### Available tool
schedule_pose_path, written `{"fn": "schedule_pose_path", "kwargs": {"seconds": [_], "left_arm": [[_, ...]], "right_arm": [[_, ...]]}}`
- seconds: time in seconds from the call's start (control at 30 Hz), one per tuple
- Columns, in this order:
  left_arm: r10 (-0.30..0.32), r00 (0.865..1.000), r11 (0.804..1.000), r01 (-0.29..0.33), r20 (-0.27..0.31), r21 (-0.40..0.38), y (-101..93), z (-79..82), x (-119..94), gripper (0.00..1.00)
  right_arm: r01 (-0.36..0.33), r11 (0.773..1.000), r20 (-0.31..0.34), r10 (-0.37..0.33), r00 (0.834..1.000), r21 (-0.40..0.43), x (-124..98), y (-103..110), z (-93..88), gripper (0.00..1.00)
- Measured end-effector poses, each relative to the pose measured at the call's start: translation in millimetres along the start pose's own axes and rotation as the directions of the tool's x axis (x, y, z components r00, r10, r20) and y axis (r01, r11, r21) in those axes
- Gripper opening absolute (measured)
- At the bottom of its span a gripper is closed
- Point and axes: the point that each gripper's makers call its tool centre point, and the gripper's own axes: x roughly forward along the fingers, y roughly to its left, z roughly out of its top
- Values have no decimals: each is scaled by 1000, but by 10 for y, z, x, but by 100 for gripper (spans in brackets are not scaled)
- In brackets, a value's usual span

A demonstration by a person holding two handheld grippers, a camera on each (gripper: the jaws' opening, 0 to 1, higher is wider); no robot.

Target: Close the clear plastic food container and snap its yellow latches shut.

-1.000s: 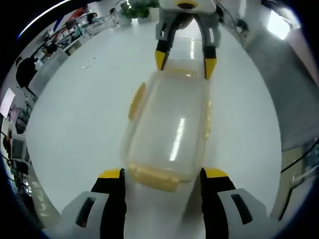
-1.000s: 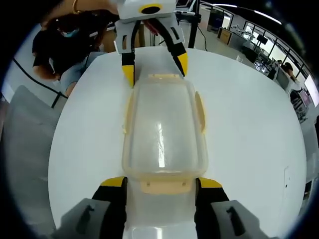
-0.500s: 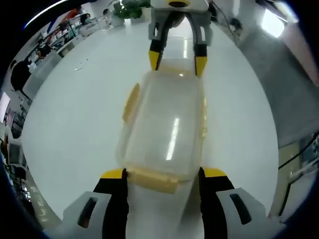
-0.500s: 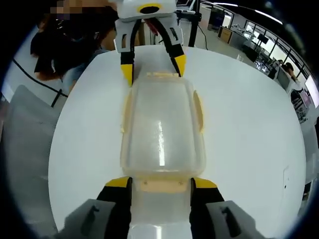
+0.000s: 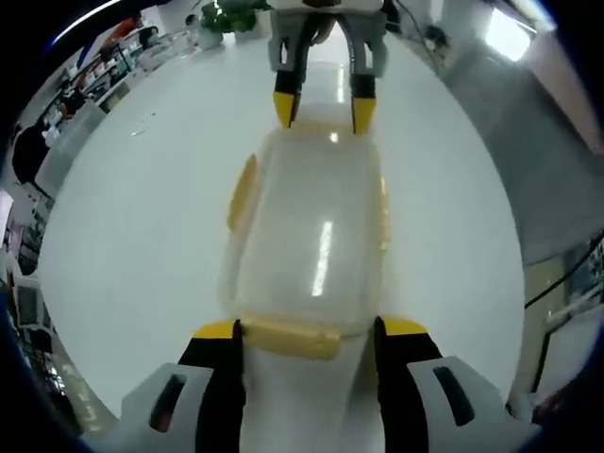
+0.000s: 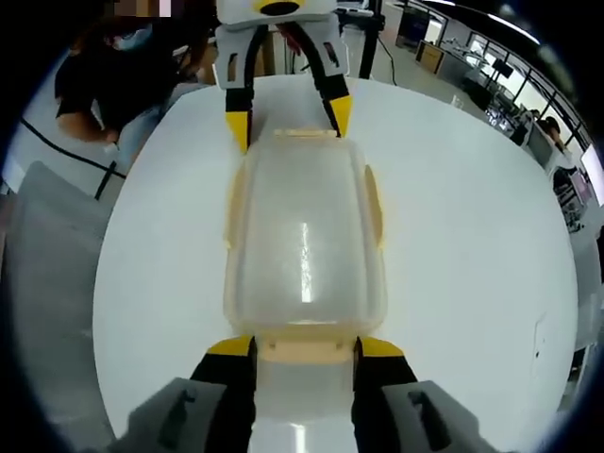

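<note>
With both claws, left point(image 5: 304, 332) and right point(image 6: 304, 347), spread around opposite yellow end latches point(image 6: 304, 351), I judge the clear food container point(image 6: 304, 250) on the white desk point(image 6: 472, 245) light, slippery, best pressed at latches.

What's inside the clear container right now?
Nothing shows through the lid of the clear container; it looks empty. Glare and the yellow end latch hide part of the interior, so that part is unconfirmed.

White round table point(image 5: 142, 217), grey floor point(image 6: 52, 264), desks behind point(image 6: 510, 80)
</note>
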Motion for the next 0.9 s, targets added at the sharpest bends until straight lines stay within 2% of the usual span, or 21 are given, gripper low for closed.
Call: {"fn": "schedule_pose_path", "kwargs": {"seconds": [0.13, 0.33, 0.37, 0.4, 0.63, 0.83, 0.9], "left_arm": [[-17, 1000, 1000, 18, -13, 24, -13, -17, -2, 48], [-34, 999, 999, 34, 8, 30, -25, -20, 0, 45], [-42, 999, 998, 42, 9, 44, -42, -16, 0, 43], [-45, 999, 997, 45, 2, 57, -44, -18, -4, 37], [-40, 999, 998, 40, -8, 44, -45, -12, -1, 37], [-60, 998, 997, 60, 14, 41, -3, -36, 37, 38], [-38, 999, 998, 38, 0, 48, 20, -31, 28, 38]], "right_arm": [[-3, 1000, -8, 3, 1000, -10, -1, 2, -6, 37], [-10, 1000, -6, 10, 1000, -23, -4, 2, -22, 37], [-14, 999, -12, 14, 1000, -35, -7, 7, -34, 37], [-21, 999, -20, 20, 1000, -50, -10, 16, -46, 37], [-24, 998, -15, 23, 1000, -59, -21, 14, -43, 38], [-32, 996, -21, 30, 999, -86, -9, 11, -47, 39], [-32, 996, -33, 29, 999, -84, -4, 7, -45, 38]]}}
